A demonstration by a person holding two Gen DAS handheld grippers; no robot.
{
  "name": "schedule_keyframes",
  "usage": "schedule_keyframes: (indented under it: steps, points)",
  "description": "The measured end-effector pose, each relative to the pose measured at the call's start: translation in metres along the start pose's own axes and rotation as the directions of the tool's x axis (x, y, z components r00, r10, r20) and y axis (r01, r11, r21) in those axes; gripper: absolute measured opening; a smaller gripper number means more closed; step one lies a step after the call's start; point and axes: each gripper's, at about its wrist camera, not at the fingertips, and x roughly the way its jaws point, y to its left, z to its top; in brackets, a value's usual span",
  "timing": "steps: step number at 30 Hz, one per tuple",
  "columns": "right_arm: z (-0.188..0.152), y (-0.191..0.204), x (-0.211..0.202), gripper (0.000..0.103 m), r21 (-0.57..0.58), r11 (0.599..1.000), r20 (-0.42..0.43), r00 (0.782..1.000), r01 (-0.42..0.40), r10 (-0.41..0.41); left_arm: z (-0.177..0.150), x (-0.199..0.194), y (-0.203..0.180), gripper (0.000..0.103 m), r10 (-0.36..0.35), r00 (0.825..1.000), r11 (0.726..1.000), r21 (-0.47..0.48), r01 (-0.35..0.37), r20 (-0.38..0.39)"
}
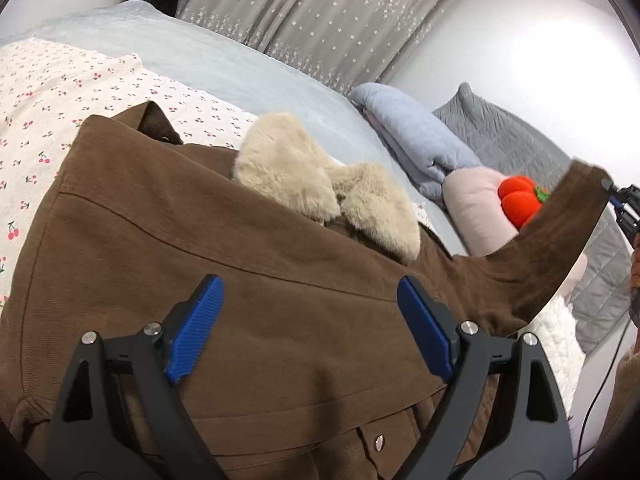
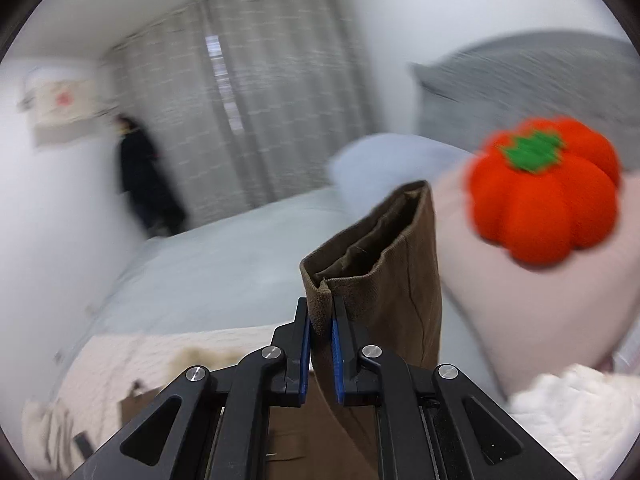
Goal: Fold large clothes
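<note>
A brown jacket (image 1: 248, 280) with a beige fur collar (image 1: 320, 184) lies spread on the bed, collar toward the pillows. My left gripper (image 1: 310, 300) hovers open just above its back, blue pads wide apart with nothing between them. The jacket's right sleeve (image 1: 560, 232) is stretched up and out to the right. My right gripper (image 2: 320, 312) is shut on the sleeve cuff (image 2: 372, 256), whose open end stands up above the pinching pads. That gripper also shows at the right edge of the left wrist view, as the right gripper (image 1: 616, 196) at the cuff end.
The jacket rests on a cherry-print sheet (image 1: 60, 92) over a pale blue bedspread (image 1: 240, 68). Near the headboard lie a blue pillow (image 1: 412, 132), a grey pillow (image 1: 504, 144), a pink cushion (image 1: 472, 208) and an orange pumpkin plush (image 2: 544, 192). Grey curtains (image 1: 320, 12) hang behind.
</note>
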Motion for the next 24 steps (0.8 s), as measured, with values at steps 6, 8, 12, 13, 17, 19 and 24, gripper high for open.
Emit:
schedule_keyframes:
  steps: [6,8,12,13,17,19,24]
  points:
    - [-0.02,0.103,0.008,0.009,-0.111,0.972,-0.083,0.977,-0.205,0.197,0.003,-0.006,0.009,0.088,-0.014,1.0,0.999,-0.038,0.015,0.013]
    - [-0.035,0.135,0.02,0.009,-0.138,0.951,-0.139,0.956,-0.276,0.257,0.004,-0.009,0.013,0.088,-0.012,1.0,0.999,-0.05,0.014,0.024]
    - [-0.082,0.188,0.06,0.009,-0.119,0.905,-0.284,0.887,-0.408,0.363,0.007,-0.014,0.029,0.088,-0.02,0.999,0.993,-0.112,0.025,0.045]
    - [-0.098,0.202,0.075,0.009,-0.114,0.893,-0.333,0.864,-0.435,0.378,0.008,-0.015,0.033,0.088,-0.024,0.999,0.991,-0.128,0.03,0.049]
    - [-0.163,0.233,0.128,0.015,-0.069,0.858,-0.523,0.751,-0.508,0.403,0.009,-0.017,0.043,0.088,-0.045,0.997,0.984,-0.169,0.055,0.058]
    - [-0.191,0.237,0.15,0.022,-0.016,0.856,-0.612,0.682,-0.517,0.4,0.009,-0.017,0.044,0.088,-0.054,0.997,0.983,-0.174,0.064,0.061]
    - [-0.196,0.209,0.154,0.052,0.065,0.838,-0.58,0.663,-0.542,0.474,0.009,-0.01,0.038,0.084,-0.121,0.992,0.98,-0.154,0.124,0.032]
